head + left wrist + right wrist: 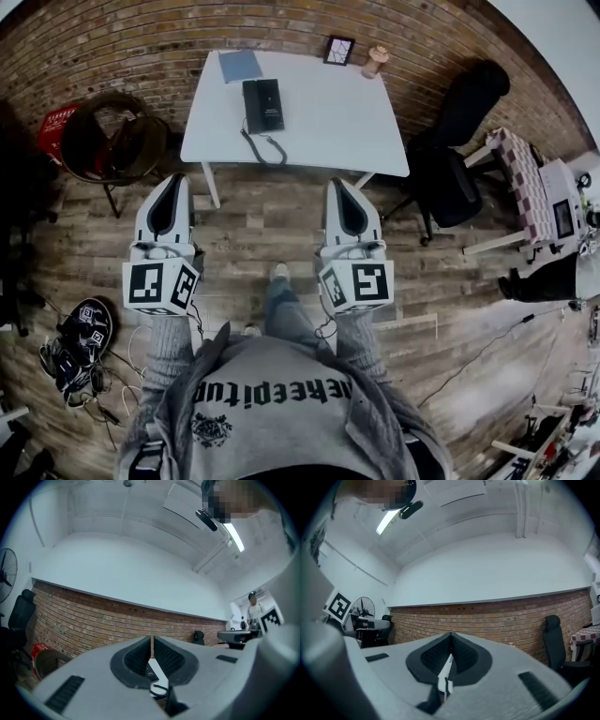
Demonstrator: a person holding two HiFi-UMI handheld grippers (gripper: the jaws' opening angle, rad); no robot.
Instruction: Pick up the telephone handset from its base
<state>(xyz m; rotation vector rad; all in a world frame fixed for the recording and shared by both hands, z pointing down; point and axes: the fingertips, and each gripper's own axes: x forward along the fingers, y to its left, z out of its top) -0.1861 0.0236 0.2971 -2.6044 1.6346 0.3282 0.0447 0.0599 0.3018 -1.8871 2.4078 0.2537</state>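
The left gripper [178, 180] is held with its jaws pressed together, nothing caught between them. The right gripper [337, 185] is seen the same way: jaws closed tip to tip, and empty. Both are carried side by side over the wooden floor [262, 225], tips aimed toward the white table [370, 127] and well short of its near edge.

The telephone [263, 105] is found on that table, left of centre. It is a black set, with the handset [252, 106] lying on its base, untouched. Its cord [265, 150] is looped down toward the table's near edge. In the left gripper view, a sliver of the set and a curl of cord can be glimpsed under the closed jaws. In the right gripper view, only a strip of white tabletop is caught there.

A blue notebook [240, 66] is laid at the far left corner. A small framed picture [338, 50] and a wooden spool [376, 61] are placed along the far edge, by the brick wall [141, 42]. A black office chair [459, 141] is parked to the table's right.
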